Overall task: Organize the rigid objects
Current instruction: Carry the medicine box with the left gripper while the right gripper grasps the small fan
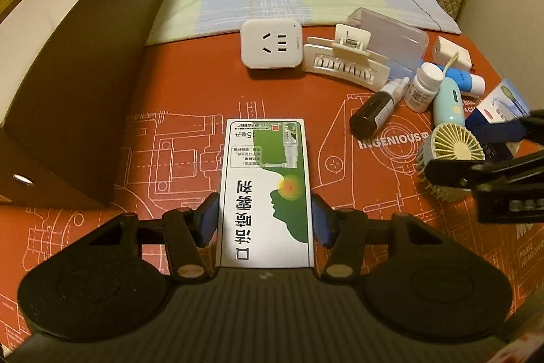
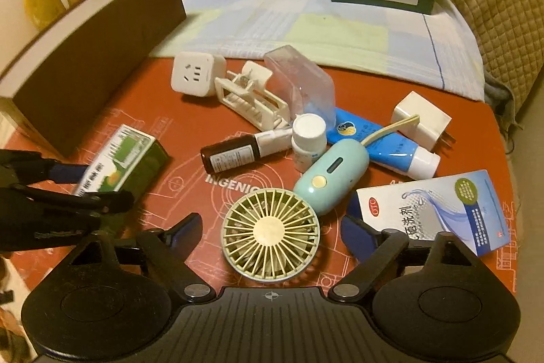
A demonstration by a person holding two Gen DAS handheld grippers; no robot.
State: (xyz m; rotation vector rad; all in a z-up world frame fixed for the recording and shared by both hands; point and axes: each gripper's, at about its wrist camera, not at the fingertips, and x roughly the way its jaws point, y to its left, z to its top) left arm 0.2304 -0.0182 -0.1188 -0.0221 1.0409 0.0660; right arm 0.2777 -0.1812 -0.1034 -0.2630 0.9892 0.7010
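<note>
Left gripper (image 1: pixel 265 220) clamps green box (image 1: pixel 267 189) between its pads. Right gripper (image 2: pixel 272 227) spread wide around fan (image 2: pixel 271 233); closing off-centre may skid it.

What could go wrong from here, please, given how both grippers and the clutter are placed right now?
1. The left gripper holds the green-and-white box only at its near end, so it might pivot or slip when lifted.
2. The right gripper has its jaws open around the fan, which lies against the white OTC box; closing could nudge that box.
3. The dark bottle lies on its side and may roll if bumped.
</note>
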